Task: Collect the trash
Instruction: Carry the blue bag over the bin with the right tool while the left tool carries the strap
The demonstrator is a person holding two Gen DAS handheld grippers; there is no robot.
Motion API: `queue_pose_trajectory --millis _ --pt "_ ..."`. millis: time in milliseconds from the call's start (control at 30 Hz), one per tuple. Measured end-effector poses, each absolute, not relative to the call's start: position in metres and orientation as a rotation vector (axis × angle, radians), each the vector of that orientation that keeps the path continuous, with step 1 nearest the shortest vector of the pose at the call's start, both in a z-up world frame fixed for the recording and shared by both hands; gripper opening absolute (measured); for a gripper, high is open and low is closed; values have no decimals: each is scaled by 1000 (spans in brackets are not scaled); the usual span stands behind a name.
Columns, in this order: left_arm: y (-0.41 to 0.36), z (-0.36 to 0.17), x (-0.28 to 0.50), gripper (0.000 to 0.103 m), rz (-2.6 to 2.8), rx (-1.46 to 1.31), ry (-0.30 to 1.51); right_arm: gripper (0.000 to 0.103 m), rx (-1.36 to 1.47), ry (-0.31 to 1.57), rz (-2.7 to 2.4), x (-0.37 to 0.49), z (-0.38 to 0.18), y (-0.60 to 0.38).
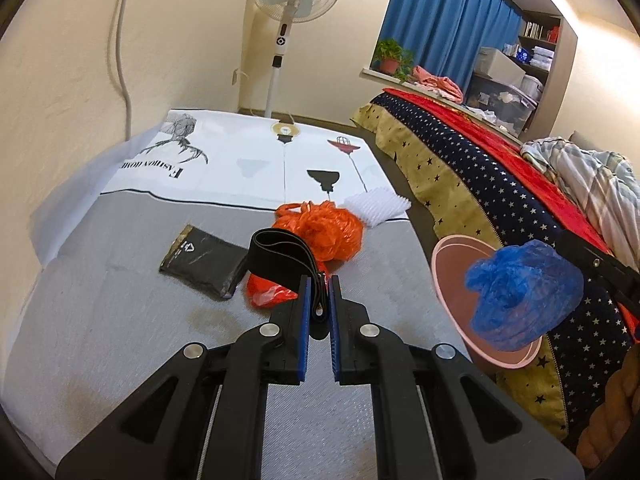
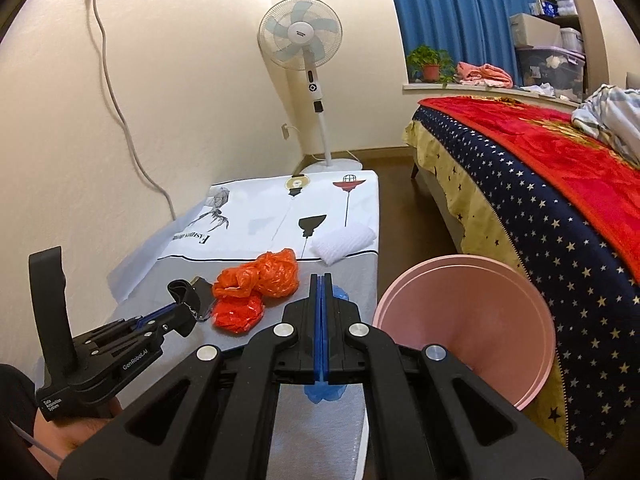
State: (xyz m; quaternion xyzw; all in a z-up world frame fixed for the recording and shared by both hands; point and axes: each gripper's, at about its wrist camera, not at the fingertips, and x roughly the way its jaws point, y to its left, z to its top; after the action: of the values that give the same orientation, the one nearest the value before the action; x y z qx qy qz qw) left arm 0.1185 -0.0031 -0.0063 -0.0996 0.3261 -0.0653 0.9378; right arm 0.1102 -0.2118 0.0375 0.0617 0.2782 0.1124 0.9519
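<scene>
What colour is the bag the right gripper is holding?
Blue bag, clearest in the left wrist view, over the pink bin.

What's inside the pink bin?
The pink bin shows a bare inner wall in the right wrist view. Its bottom is hidden behind the right claw, shut on the blue plastic bag.

Both wrist views look down the table point(image 1: 120, 320) toward the fan point(image 2: 300, 36).

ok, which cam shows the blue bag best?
Left wrist: the whole blue bag shows, hanging in front of the pink bin. In the right wrist view only slivers peek around the shut right gripper.
</scene>
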Motion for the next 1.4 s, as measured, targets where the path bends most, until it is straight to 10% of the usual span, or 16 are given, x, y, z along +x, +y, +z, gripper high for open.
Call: queue_pose_trajectory --millis 1400 --pt "-93 -4 151 8 -265 -84 644 0 138 519 13 151 49 -305"
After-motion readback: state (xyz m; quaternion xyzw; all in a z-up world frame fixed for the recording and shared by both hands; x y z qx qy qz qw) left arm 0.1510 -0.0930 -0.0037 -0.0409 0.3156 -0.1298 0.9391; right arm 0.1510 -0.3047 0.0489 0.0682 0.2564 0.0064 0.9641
